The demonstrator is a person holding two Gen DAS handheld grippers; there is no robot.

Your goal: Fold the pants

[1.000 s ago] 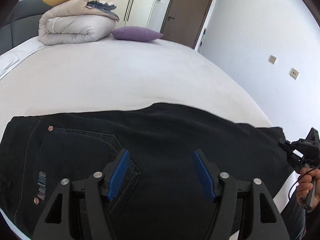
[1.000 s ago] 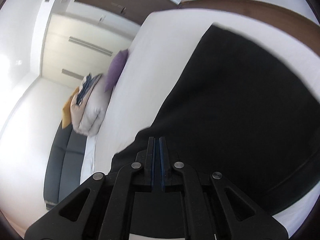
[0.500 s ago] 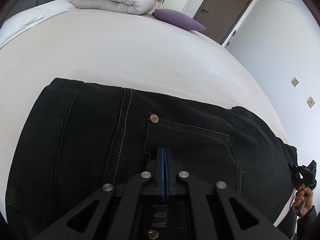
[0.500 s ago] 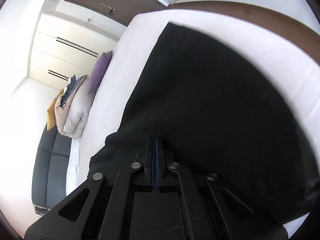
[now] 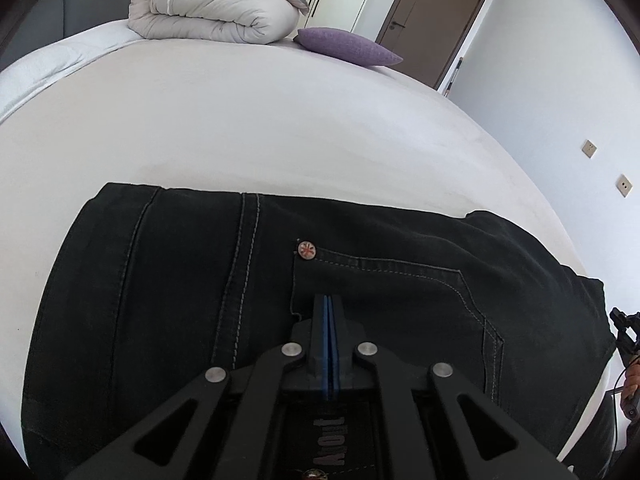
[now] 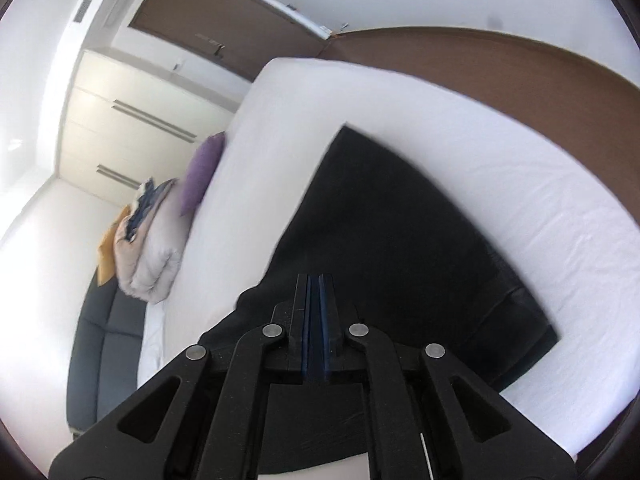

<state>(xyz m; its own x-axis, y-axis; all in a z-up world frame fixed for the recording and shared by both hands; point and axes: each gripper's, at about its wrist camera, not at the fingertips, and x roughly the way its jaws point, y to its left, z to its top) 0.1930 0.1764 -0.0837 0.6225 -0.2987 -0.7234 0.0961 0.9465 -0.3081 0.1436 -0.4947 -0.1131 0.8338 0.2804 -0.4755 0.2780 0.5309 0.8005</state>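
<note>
Black pants lie flat on the white bed, back pocket up; my left gripper has its jaws pressed together over the pocket, my right gripper likewise over the leg, probably pinching cloth, can't quite tell; the patch lettering isn't readable.

A white bed carries black pants spread flat at 6 o'clock, a rolled beige duvet at 11 o'clock, and a purple pillow just beside it at 12 o'clock.
</note>
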